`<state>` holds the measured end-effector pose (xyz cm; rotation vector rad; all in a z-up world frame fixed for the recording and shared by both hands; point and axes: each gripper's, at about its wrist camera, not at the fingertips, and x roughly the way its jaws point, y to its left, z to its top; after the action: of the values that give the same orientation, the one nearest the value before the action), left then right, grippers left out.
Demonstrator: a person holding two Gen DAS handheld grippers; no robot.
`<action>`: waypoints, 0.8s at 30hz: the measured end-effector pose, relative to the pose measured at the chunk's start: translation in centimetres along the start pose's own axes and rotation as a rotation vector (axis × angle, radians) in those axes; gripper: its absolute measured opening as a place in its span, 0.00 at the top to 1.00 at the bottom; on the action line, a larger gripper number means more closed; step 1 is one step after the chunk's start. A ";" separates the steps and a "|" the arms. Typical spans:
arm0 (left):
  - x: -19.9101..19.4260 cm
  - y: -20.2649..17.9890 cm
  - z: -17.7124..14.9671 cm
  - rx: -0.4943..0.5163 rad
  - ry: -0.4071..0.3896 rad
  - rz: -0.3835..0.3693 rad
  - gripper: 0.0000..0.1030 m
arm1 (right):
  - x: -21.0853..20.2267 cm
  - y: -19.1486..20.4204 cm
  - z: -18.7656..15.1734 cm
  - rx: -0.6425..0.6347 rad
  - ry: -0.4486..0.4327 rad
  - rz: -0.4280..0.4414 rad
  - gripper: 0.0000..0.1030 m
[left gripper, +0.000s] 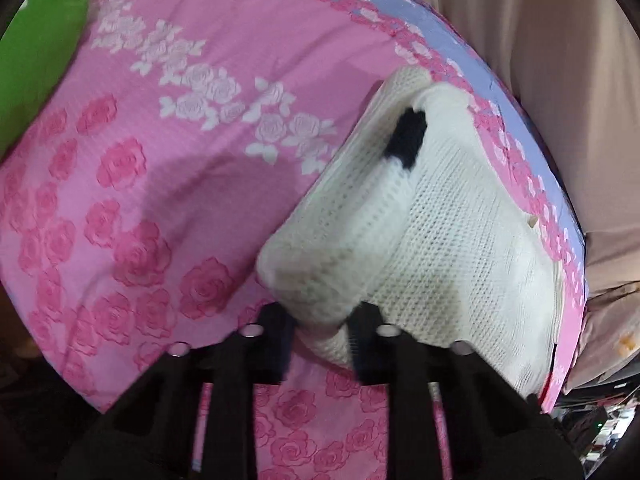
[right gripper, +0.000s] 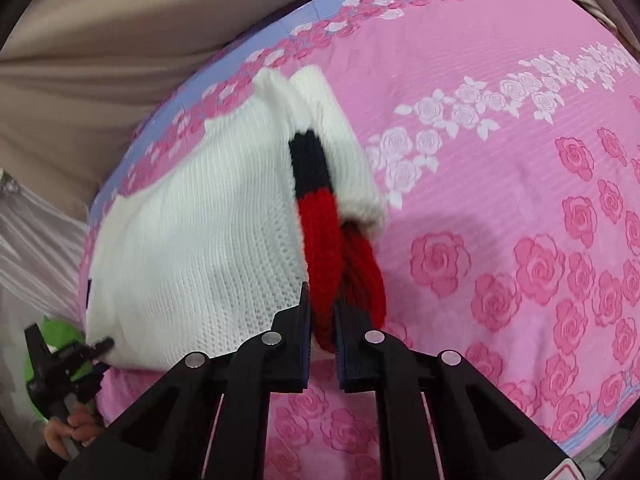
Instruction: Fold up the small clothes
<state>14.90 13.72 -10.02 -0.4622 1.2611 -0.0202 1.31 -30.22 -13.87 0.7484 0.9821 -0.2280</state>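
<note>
Right wrist shows my right tool (right gripper: 322, 320) clamped on the white knit's (right gripper: 192, 240) red band (right gripper: 320, 248); left tool (left gripper: 322, 332) pinches its hem on the bed (left gripper: 160, 200). I'd carry both edges evenly.

My left hand-held gripper (left gripper: 322, 334) has its jaws closed on a bunched fold of white knit. My right hand-held gripper (right gripper: 322, 322) has its jaws nearly together, pinching red ribbing. In the right wrist view, my left hand (right gripper: 66, 434) wraps the other gripper's handle, low at the left.
</note>
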 end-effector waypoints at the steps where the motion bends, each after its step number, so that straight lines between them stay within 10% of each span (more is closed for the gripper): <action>1: -0.7 -0.1 0.0 0.013 -0.001 0.008 0.89 | -0.8 0.0 0.3 0.000 -0.024 -0.002 0.93; 12: -1.3 6.1 -6.4 0.051 0.153 0.171 1.00 | -3.9 -5.1 -6.2 -0.088 0.129 -0.166 0.92; 15: -3.8 4.5 -5.6 0.080 0.038 0.135 1.00 | -3.8 -4.7 -6.0 -0.084 0.114 -0.159 0.78; 17: -5.8 1.0 -4.0 0.185 -0.070 0.108 0.81 | -5.3 -3.4 -4.3 -0.083 0.042 -0.152 0.70; 19: -6.6 -2.3 -2.3 0.257 -0.137 0.070 0.37 | -6.4 -2.2 -2.3 -0.107 -0.040 -0.157 0.53; 24: -3.6 -10.8 2.7 0.424 -0.226 0.021 0.30 | -4.1 -0.1 3.7 -0.115 -0.074 -0.100 0.43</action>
<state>18.79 5.72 -2.43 -0.0803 1.0035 -0.2079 1.46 -33.34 -9.32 0.5830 0.9545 -0.2817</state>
